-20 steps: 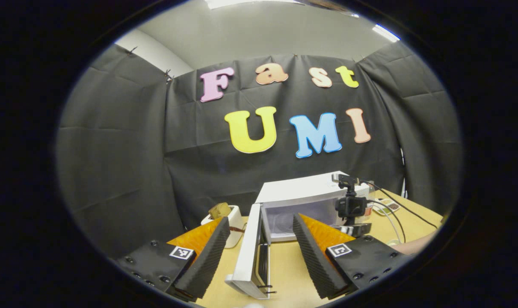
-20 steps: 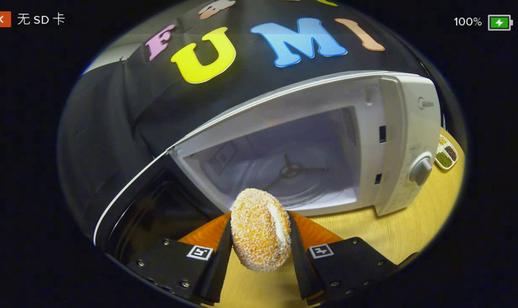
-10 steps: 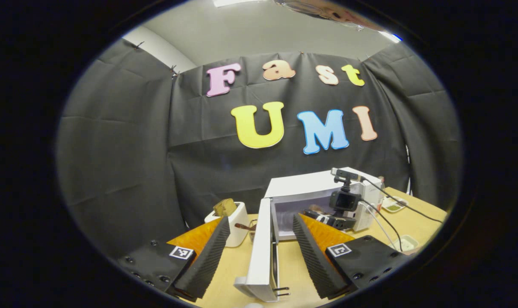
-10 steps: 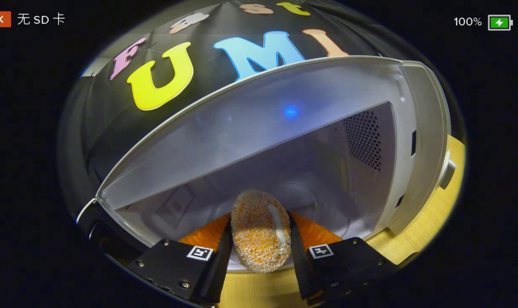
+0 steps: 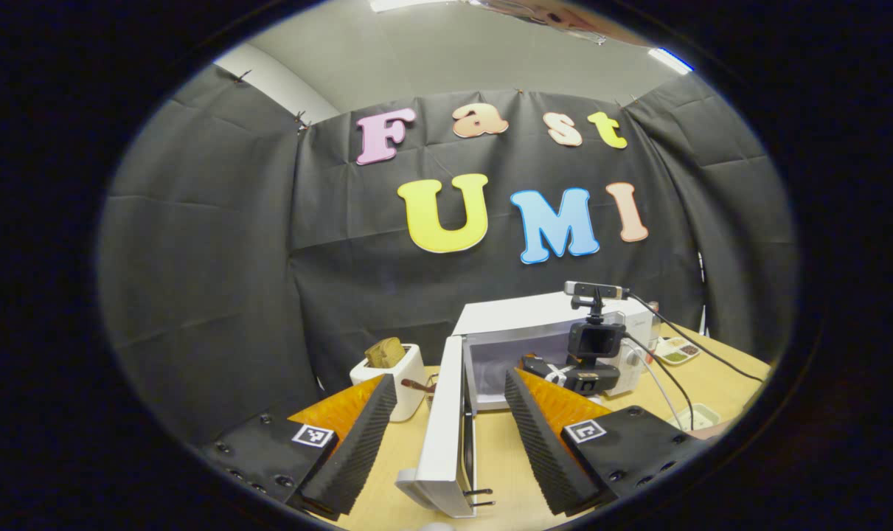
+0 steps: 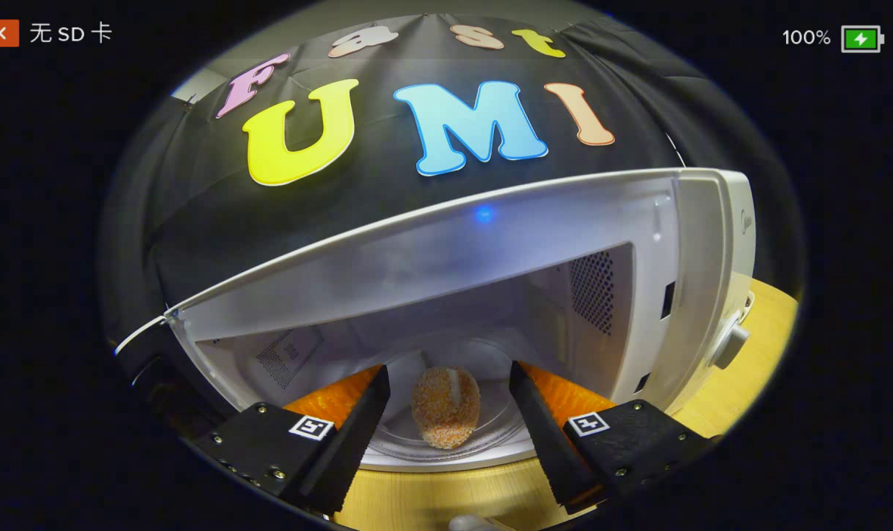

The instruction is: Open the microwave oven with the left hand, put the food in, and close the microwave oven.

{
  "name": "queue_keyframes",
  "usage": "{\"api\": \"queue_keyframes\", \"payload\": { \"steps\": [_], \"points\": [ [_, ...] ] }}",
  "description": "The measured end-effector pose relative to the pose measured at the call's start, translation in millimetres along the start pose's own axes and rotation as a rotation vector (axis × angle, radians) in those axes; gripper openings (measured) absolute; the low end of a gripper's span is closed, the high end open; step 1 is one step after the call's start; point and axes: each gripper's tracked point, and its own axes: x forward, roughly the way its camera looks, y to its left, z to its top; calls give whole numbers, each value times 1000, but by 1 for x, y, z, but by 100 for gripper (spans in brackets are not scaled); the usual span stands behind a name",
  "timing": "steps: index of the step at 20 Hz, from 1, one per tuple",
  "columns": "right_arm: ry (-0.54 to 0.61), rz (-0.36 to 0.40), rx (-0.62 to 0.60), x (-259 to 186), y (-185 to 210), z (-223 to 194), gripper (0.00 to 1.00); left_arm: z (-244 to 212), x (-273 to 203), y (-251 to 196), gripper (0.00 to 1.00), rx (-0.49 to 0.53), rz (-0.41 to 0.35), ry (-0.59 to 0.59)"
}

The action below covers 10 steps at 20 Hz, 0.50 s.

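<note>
Crumbed food (image 6: 446, 407) between parted jaws

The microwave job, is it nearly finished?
Nearly. Done: the microwave stands open, and the crumb-coated food sits inside on the round plate. In hand: the right gripper is open with its fingers apart from the food, at the oven's mouth. Left: close the door, which stands wide open between the fingers of the open left gripper, apparently untouched.
</note>
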Motion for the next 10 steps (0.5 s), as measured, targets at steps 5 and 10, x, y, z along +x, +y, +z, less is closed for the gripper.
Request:
{"api": "queue_keyframes", "payload": {
  "steps": [5, 10],
  "points": [
    [-53, 79, -119, -73, -20, 48, 100, 11, -4, 2, 98, -2, 19, -31],
    [-89, 119, -270, -157, -79, 105, 99, 16, -11, 10, 100, 3, 45, -42]
  ]
}}
